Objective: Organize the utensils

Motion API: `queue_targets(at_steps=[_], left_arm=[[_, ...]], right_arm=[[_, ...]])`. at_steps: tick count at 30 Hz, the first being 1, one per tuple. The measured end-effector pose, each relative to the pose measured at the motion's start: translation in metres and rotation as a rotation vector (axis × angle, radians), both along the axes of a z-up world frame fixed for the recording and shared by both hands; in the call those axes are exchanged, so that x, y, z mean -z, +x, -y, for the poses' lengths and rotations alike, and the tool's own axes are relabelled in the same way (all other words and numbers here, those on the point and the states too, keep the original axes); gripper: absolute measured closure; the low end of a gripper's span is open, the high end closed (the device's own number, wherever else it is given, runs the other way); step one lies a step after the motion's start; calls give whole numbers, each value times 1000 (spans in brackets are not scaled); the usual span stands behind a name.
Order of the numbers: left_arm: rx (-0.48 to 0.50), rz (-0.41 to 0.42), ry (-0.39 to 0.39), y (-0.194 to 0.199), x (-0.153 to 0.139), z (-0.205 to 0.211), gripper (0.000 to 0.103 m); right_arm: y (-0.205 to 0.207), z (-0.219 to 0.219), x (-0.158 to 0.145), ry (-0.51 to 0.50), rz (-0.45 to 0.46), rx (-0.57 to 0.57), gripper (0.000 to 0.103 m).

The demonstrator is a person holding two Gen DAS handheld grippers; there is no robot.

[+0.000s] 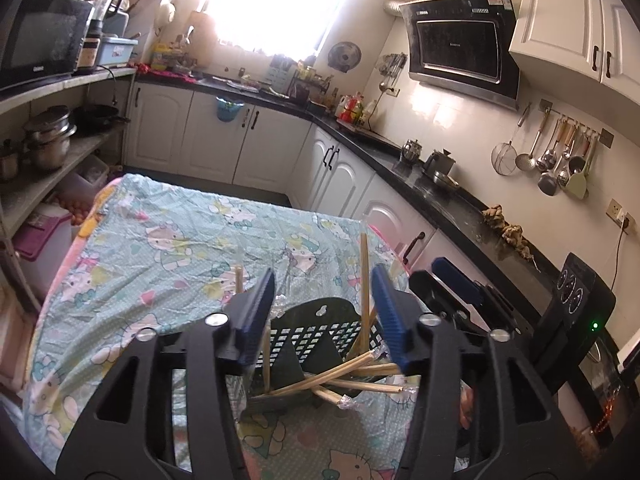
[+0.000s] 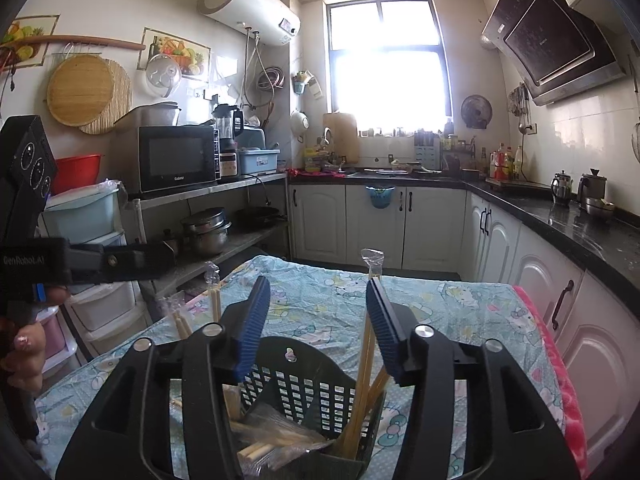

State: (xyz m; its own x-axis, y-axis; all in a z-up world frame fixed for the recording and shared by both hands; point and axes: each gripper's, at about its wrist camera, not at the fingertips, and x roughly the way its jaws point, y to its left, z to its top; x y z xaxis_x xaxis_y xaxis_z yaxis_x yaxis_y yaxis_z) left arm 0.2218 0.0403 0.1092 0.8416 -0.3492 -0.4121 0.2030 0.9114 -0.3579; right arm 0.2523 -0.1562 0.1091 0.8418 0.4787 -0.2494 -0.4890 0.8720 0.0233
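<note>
A dark slotted basket (image 2: 308, 384) sits on the cartoon-print cloth (image 1: 160, 248) covering the desk, holding wrapped chopsticks (image 2: 366, 364). Left gripper (image 1: 324, 312) and right gripper (image 2: 318, 328) hover above, jaws apart, gripping nothing. Kitchen cabinets (image 2: 432, 224) stand behind.

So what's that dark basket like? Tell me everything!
The basket is dark green plastic with grid holes, a rounded back with a hanging hole, and dividers inside. It stands upright on the cartoon cloth. Wooden chopsticks, some in clear wrappers, lean or lie in it. Both grippers hover open above it, not touching.
</note>
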Motion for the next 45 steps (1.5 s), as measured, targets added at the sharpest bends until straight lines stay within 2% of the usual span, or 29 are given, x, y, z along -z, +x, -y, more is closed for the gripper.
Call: queue_targets(at_steps=[1,4,6,9,19,22,27,33,39,45], left_arm=[[-7,5,2,-3,-2,-1,51],[-23,24,4,-12,-9,-5,36],[-35,36,5,-20,-13,-7,21],[-46,47,-3,-29,-17,-12,11],[-120,60,35,-67,-14,-15,11],[-133,58,39,-79,-10,-14,11],[-154,47,57,-99,0,-13,11],[-160,3,55,-114,21,-10,11],[-158,-45,91,-120,44,-1,11],[-147,-60,129,-127,63,10,11]], right_arm=[[-2,2,-2,2,0,1,50],[-11,6,-6,7,0,3,45],[-17,9,-9,10,0,6,41],[-28,16,-14,28,-1,21,33],[-69,31,-24,47,-1,49,12],[-81,32,-23,38,-1,57,9],[-102,31,-15,23,-10,62,7],[-125,27,13,-32,-38,73,7],[-141,27,36,-80,-49,105,7],[-153,32,59,-114,-65,141,7]])
